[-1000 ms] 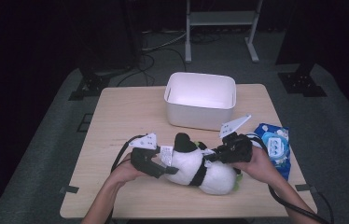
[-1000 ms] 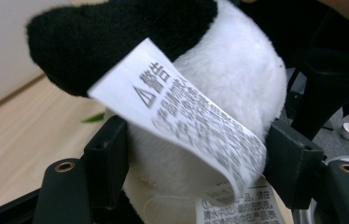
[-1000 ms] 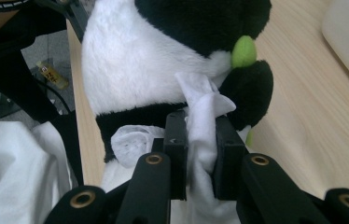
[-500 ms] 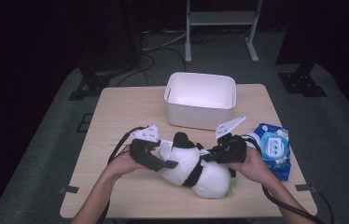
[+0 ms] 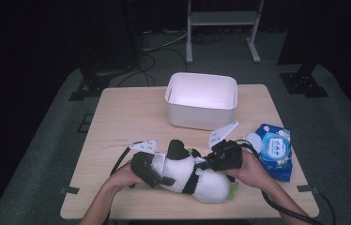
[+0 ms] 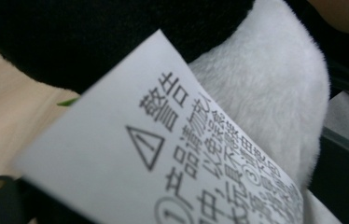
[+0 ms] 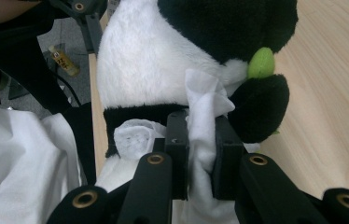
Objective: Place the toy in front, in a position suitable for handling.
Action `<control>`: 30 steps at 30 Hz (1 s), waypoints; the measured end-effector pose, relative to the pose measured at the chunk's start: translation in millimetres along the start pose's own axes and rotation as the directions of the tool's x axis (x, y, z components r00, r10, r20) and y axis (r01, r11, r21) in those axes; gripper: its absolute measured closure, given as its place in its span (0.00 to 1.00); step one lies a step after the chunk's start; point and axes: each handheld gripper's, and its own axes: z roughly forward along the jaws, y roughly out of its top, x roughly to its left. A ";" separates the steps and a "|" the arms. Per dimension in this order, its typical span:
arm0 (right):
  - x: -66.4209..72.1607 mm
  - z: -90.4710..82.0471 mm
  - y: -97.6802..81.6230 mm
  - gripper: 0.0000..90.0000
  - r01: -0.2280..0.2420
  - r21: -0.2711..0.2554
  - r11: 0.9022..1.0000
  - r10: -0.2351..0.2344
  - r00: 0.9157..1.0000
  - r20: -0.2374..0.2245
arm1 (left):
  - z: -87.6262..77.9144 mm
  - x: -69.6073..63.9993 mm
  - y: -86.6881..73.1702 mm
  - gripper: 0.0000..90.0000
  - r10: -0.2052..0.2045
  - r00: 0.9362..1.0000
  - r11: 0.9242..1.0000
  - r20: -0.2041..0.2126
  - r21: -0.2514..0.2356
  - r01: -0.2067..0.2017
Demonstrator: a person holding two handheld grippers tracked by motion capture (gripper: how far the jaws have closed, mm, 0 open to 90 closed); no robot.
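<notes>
White bin [image 5: 202,100] and blue wipes pack [image 5: 274,151] beyond plush panda [image 5: 197,176]

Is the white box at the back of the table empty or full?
Empty, as far as the high view shows: the white box is open-topped, with only its bare pale bottom in sight. The near inner wall is hidden.

Dark room, black walls. Grey carpet floor [image 5: 47,154] with cables [image 5: 157,47]. Light wood tabletop [image 5: 126,117] lit from above. White metal stand [image 5: 220,18] behind, black stand feet [image 5: 305,84] beside it.
</notes>
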 end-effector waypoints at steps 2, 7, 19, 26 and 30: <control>-1.2 -0.8 -0.6 0.88 0.001 -0.006 1.000 -0.001 1.000 0.005 | -2.9 -0.7 2.8 0.21 0.025 0.999 1.000 -0.025 -0.006 -0.026; -6.3 -6.2 -3.0 0.88 -0.024 -0.040 0.999 0.024 1.000 0.015 | -5.6 -4.2 17.5 0.34 0.097 0.992 0.995 -0.081 -0.008 -0.098; -12.2 -19.0 3.1 0.88 -0.035 -0.152 0.988 0.043 0.998 0.051 | -28.0 -30.8 91.2 0.36 0.335 0.918 0.929 -0.213 0.237 -0.284; -10.4 -29.2 5.9 0.88 -0.033 -0.126 0.992 0.042 0.996 0.075 | -21.3 -41.2 107.9 0.35 0.383 0.898 0.895 -0.215 0.327 -0.304; -8.9 -42.4 10.4 0.88 -0.021 -0.139 0.990 0.035 0.995 0.097 | -17.1 -46.0 115.1 0.35 0.399 0.893 0.883 -0.209 0.348 -0.313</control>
